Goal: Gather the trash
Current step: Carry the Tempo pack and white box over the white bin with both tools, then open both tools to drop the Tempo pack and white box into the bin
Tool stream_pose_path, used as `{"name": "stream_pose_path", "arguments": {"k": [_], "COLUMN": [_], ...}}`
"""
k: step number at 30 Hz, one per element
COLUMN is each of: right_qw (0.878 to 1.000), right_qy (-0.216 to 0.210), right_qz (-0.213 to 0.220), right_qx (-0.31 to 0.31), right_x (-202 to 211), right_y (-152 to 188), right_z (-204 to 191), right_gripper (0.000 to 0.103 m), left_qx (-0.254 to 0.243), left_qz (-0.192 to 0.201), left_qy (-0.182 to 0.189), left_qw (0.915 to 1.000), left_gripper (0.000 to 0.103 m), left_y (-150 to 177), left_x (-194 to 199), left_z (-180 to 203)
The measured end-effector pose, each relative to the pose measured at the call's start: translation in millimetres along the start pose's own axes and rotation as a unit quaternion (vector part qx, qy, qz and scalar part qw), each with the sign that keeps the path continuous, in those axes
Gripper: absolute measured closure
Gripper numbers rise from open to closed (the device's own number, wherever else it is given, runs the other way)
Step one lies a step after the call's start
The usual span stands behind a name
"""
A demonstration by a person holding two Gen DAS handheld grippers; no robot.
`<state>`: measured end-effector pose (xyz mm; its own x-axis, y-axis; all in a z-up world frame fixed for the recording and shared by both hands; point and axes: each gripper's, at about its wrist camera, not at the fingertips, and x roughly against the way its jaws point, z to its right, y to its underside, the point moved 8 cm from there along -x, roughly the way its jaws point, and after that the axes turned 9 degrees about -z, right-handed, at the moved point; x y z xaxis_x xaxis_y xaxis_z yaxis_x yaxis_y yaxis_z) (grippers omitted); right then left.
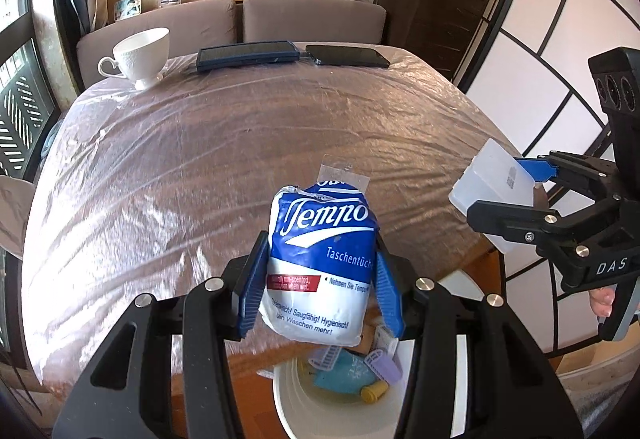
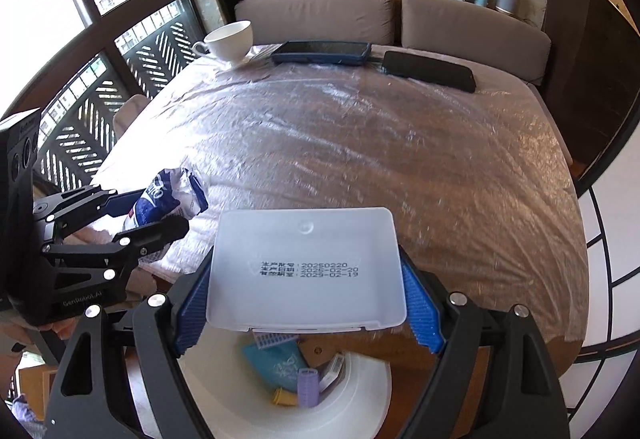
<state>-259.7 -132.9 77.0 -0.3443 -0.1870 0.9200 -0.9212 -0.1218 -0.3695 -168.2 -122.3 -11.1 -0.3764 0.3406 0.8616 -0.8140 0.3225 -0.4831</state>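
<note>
My left gripper (image 1: 320, 299) is shut on a blue and white Tempo tissue pack (image 1: 322, 263), held over the table's near edge. The same pack (image 2: 164, 199) shows crumpled in that gripper (image 2: 160, 213) at the left of the right wrist view. My right gripper (image 2: 306, 307) is shut on a translucent white plastic box (image 2: 306, 271) with a printed date, pads pressing both its sides. That box (image 1: 494, 195) appears at the right of the left wrist view, in the right gripper (image 1: 516, 191). Below both stands a white bin (image 2: 360, 399) holding several bits of trash; its rim (image 1: 288, 399) shows under the left gripper.
A plastic-covered table (image 1: 240, 159) carries a white cup (image 1: 138, 55) at the far left and two dark phones (image 1: 248, 55) (image 1: 348, 55) at the far edge. A grey sofa (image 1: 312, 19) lies behind, a window to the left, a panelled screen (image 1: 540, 59) to the right.
</note>
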Motion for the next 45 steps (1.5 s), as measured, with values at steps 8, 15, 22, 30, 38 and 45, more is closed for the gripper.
{"name": "stream_pose_path", "arguments": {"k": [8,15,22,30,38,45], "right_qw": [1.0,0.999,0.998,0.995,0.993,0.991], "right_qy": [-0.007,-0.019,-0.028,-0.035,-0.02,-0.016], "right_qz": [-0.018,-0.038,-0.06,-0.086,-0.109,-0.126], "right_qx": [0.006,0.009,0.021,0.029,0.034,0.038], "right_x": [3.0,-0.9,-7.0,-21.9,-42.3,-61.6], "right_y": [24.6,44.5,64.0,84.2,101.7,115.8], "right_z": [-5.4,-14.8,-22.1,-25.6,-23.0,-20.5], "right_gripper": [0.023,0.023,0.023,0.023,0.023,0.023], "left_qx": [-0.007,-0.015,-0.015,-0.022,-0.031,-0.034], "left_qz": [-0.014,-0.025,-0.04,-0.068,-0.093,-0.11], "left_qy": [0.007,0.004,0.01,0.014,0.011,0.006], "left_qw": [0.9999,0.9996,0.999,0.9974,0.9951,0.9933], "left_gripper": [0.053,0.053,0.053,0.053,0.053,0.053], "left_y": [20.9,37.7,55.0,77.7,92.9,102.5], "left_x": [4.5,5.6,5.1,-2.8,-21.9,-37.1], "left_z": [7.6,16.6,25.4,33.6,38.6,37.6]}}
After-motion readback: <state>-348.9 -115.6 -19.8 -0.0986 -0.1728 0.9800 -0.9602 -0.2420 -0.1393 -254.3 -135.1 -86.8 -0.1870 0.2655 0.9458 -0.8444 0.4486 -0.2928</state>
